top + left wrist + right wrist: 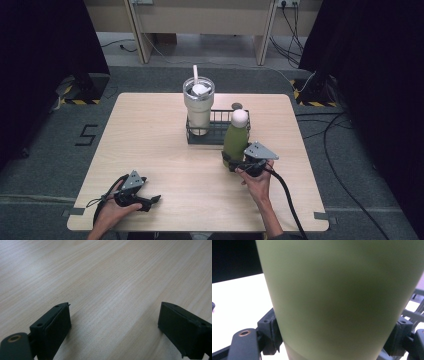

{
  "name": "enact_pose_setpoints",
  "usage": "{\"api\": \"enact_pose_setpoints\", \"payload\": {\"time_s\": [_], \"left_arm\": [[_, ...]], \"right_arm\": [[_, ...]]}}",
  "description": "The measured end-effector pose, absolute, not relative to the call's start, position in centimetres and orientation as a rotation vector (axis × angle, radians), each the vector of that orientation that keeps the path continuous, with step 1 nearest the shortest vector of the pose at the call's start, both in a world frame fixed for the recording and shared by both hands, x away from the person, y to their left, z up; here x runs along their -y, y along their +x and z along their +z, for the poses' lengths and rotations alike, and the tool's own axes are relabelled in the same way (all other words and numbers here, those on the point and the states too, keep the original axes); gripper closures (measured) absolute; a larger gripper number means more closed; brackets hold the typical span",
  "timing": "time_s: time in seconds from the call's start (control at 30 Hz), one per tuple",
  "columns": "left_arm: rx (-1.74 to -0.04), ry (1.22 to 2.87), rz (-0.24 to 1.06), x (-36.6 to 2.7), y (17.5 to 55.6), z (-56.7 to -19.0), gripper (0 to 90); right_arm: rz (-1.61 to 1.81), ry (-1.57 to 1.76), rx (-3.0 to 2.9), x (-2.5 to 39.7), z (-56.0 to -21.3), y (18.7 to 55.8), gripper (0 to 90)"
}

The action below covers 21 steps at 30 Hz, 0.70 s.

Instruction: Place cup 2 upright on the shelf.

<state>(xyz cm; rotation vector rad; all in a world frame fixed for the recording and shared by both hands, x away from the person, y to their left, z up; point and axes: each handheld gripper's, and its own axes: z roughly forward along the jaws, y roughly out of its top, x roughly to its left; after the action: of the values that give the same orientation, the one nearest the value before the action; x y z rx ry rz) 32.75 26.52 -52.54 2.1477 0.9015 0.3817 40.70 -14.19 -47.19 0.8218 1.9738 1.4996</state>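
A: Green bottle [235, 141] first. Where is it?

B: Upright on the wooden table [165, 150], right of centre, just in front of the black wire basket [218, 131]. White round cap on top. Can't tell if it touches the basket front or only stands beside it.

A: Held?

B: Yes. Right gripper [239, 164] is clamped on its lower body. In the right gripper view the bottle [342, 297] takes up nearly everything, with a black jaw pressed to each side near the bottom edge.

A: Bottle lifted or on the table?

B: Can't tell, the base is hidden behind the gripper.

A: Basket contents?

B: Cream tumbler [198, 107] with a clear lid and white straw, standing in the left end of the basket. The right end looks open; the bottle cap covers part of it.

A: Left gripper [151, 200]?

B: Near the front left edge of the table, well apart from the bottle, in the person's left hand [111, 212]. Jaws spread wide with bare wood grain between them in the left gripper view [113, 325]. Pinching nothing.

A: Anything else?

B: A cable trails from each gripper toward the table's front edge.
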Motion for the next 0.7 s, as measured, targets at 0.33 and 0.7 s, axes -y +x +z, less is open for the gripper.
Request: {"api": "enact_pose_setpoints", "payload": {"time_s": [0.33,0.7], "left_arm": [[-0.902,2.147,0.382,-26.5,32.7,-52.5,10.3],[-0.902,2.145,0.385,-26.5,32.7,-52.6,10.3]], "right_arm": [[1.479,0.835,-1.962,14.7,-45.3,41.3,20.9],[1.471,0.842,-1.968,15.1,-42.9,42.2,21.0]]}}
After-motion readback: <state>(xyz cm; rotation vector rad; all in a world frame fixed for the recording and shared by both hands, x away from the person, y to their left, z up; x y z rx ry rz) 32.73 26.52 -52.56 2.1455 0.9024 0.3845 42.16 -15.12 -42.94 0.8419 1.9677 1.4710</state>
